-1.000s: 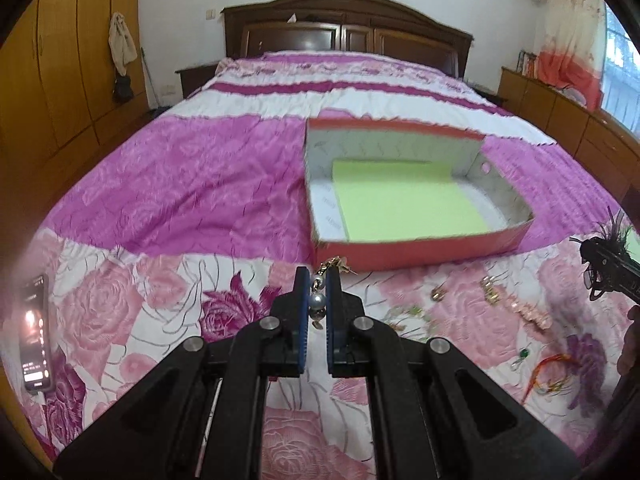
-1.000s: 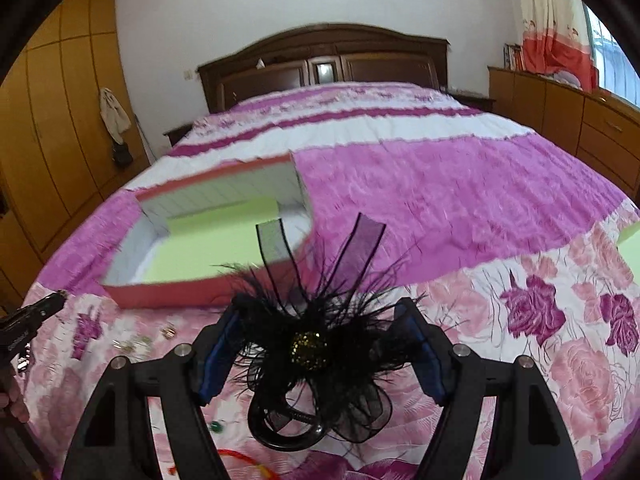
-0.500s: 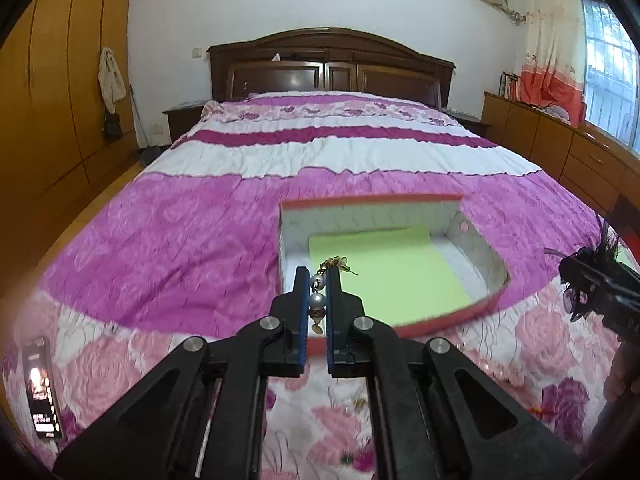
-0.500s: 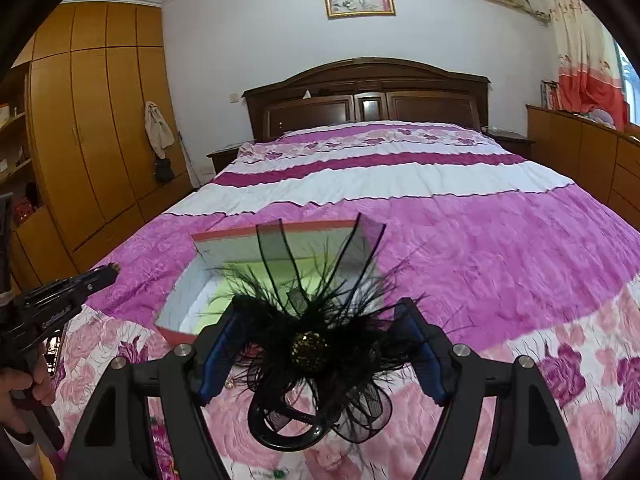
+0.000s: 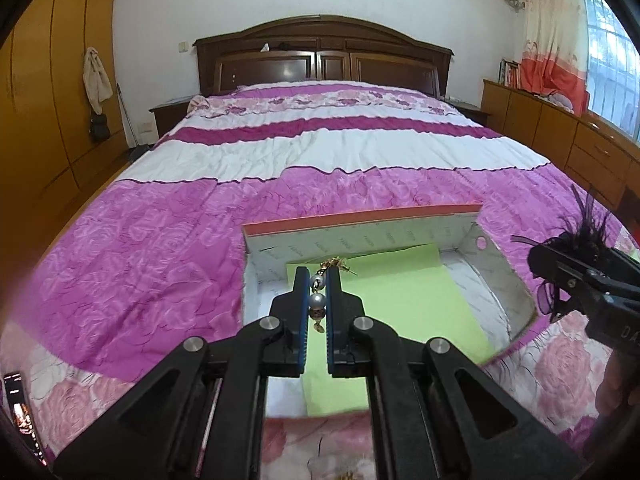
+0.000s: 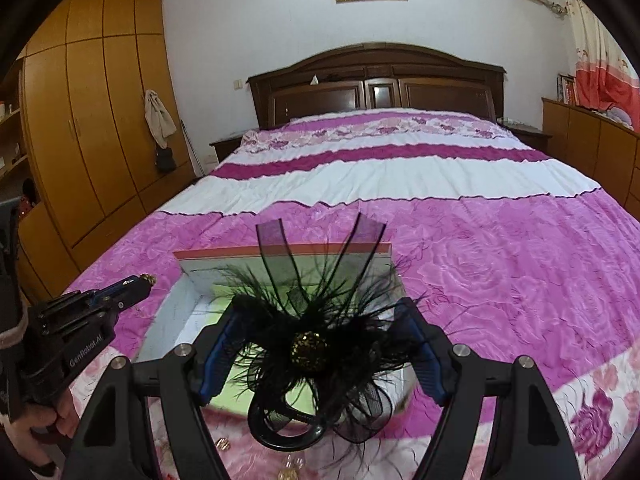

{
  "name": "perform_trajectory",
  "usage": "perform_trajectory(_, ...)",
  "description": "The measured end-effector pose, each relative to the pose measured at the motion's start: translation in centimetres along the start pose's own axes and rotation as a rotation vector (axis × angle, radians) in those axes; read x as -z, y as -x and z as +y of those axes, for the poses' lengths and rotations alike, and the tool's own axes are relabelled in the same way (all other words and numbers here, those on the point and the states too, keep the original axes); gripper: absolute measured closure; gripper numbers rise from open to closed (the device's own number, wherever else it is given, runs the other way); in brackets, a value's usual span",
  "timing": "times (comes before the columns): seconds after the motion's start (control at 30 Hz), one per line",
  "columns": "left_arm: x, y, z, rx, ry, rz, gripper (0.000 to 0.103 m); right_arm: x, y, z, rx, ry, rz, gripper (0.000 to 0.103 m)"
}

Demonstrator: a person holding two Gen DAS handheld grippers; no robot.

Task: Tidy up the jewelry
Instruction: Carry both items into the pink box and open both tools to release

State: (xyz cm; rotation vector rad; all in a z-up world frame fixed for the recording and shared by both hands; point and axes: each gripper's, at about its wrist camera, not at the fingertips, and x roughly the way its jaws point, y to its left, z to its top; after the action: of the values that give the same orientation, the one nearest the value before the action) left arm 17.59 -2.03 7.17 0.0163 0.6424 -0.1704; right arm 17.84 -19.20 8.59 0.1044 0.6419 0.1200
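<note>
My left gripper [image 5: 316, 280] is shut on a pearl and gold earring [image 5: 318, 302] and holds it over the near left part of the red-rimmed box [image 5: 360, 220] with a green paper lining [image 5: 408, 292]. My right gripper [image 6: 320, 320] is shut on a black feather hair clip [image 6: 308, 344] with a gold bead centre, held above the box's [image 6: 280, 250] near edge. The left gripper also shows at the left of the right wrist view [image 6: 136, 282]; the right gripper shows at the right of the left wrist view [image 5: 536, 252].
The box lies on a pink and white floral bedspread [image 5: 160, 240]. A phone [image 5: 20, 412] lies at the bed's near left corner. Small gold jewelry pieces [image 6: 292, 468] lie on the bedspread below the right gripper. A wardrobe [image 6: 92, 140] stands left, cabinets [image 5: 560, 140] right.
Both grippers have lifted off the bedspread and moved forward over the box, each keeping its piece. The loose jewelry on the bedspread has dropped out of the left wrist view.
</note>
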Motion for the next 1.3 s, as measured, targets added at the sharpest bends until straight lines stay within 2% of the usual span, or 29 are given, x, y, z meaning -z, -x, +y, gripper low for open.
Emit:
perform_trajectory(0.33, -0.1, -6.6, 0.3, -0.021, 0.017, 0.096, 0.103, 0.2, -7.7, -0.8, 0.030, 0.006, 0.123, 0.026)
perform_trajectory(0.63, 1.1, -10.3, 0.5, -0.042, 0.026, 0.200, 0.103, 1.6, -11.4, -1.6, 0.079, 0.000, 0.225, 0.026)
perform_trajectory(0.87, 1.2, -10.7, 0.6, -0.052, 0.029, 0.221, 0.103, 1.9, -11.8, -1.2, 0.094, 0.030, 0.243, 0.026)
perform_trajectory(1.0, 1.3, -10.9, 0.8, -0.049, 0.035, 0.242, 0.097, 1.9, -11.4, -1.2, 0.066, 0.014, 0.243, 0.021)
perform_trajectory(1.13, 1.0, -9.9, 0.6, -0.055, 0.023, 0.221, 0.086, 1.5, -10.0, -1.3, 0.039, -0.006, 0.224, 0.021)
perform_trajectory(1.3, 0.3, -7.7, 0.6, -0.042, 0.020, 0.190, 0.084, 0.5, -7.4, -0.8, 0.026, -0.001, 0.176, 0.021)
